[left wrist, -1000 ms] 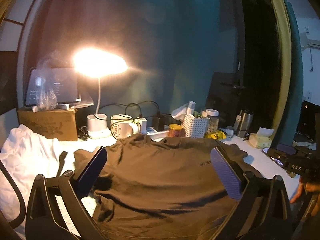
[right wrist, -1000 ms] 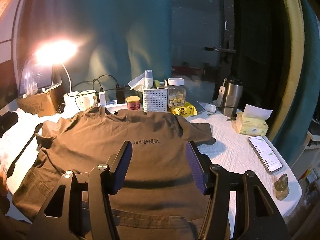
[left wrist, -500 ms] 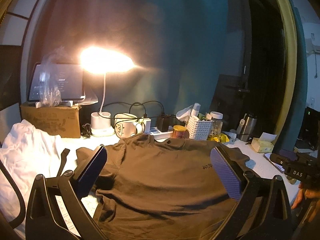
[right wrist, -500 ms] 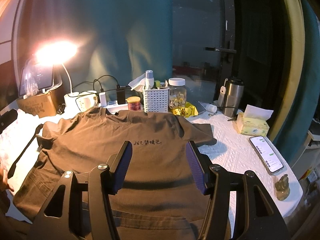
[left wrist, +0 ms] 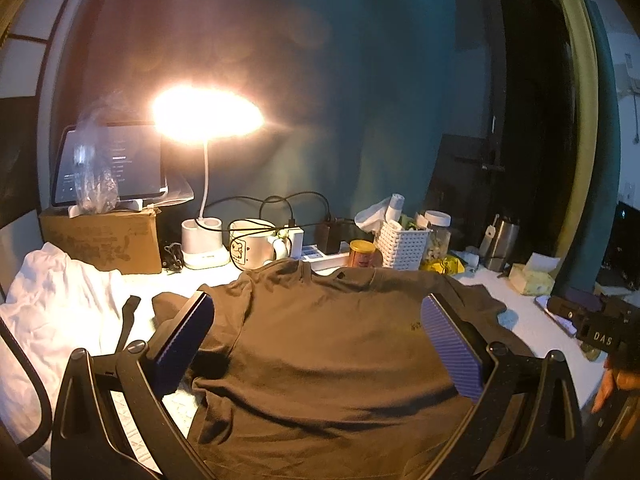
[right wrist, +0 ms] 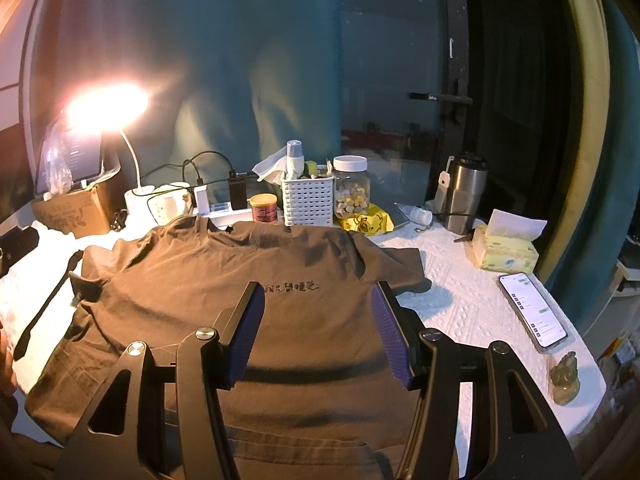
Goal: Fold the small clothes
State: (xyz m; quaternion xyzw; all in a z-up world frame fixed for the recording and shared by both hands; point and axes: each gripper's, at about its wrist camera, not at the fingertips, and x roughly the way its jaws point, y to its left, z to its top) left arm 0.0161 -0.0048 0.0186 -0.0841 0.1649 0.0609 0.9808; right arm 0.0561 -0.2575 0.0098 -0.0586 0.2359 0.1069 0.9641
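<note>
Both grippers gape with nothing between the pads: left gripper (left wrist: pixel 318 344) spread wide, right gripper (right wrist: pixel 318 334) somewhat narrower, each poised above one brown T-shirt (right wrist: pixel 248 300) that lies spread flat, front up, collar toward the clutter at the back of the white-covered table (right wrist: pixel 460 304). One shirt only, one line of dark print on its chest, readable in the right view and just a fragment beside the pad in the left view. Count of the rest: one lit desk lamp (left wrist: pixel 206 114), one mug (left wrist: pixel 250 244), one white basket (right wrist: pixel 307 202), one jar (right wrist: pixel 351 186), one red tin (right wrist: pixel 263 208), one steel flask (right wrist: pixel 464 196), one tissue box (right wrist: pixel 506 250). Only the right view shows the phone (right wrist: pixel 532 310), screen lit, and a small figurine (right wrist: pixel 565 374) near the table edge. Only the left view shows clearly the white cloth heap (left wrist: pixel 60 300) left of the shirt, the tablet (left wrist: pixel 110 166) on a cardboard box (left wrist: pixel 102 242), and the other gripper's body at far right.
</note>
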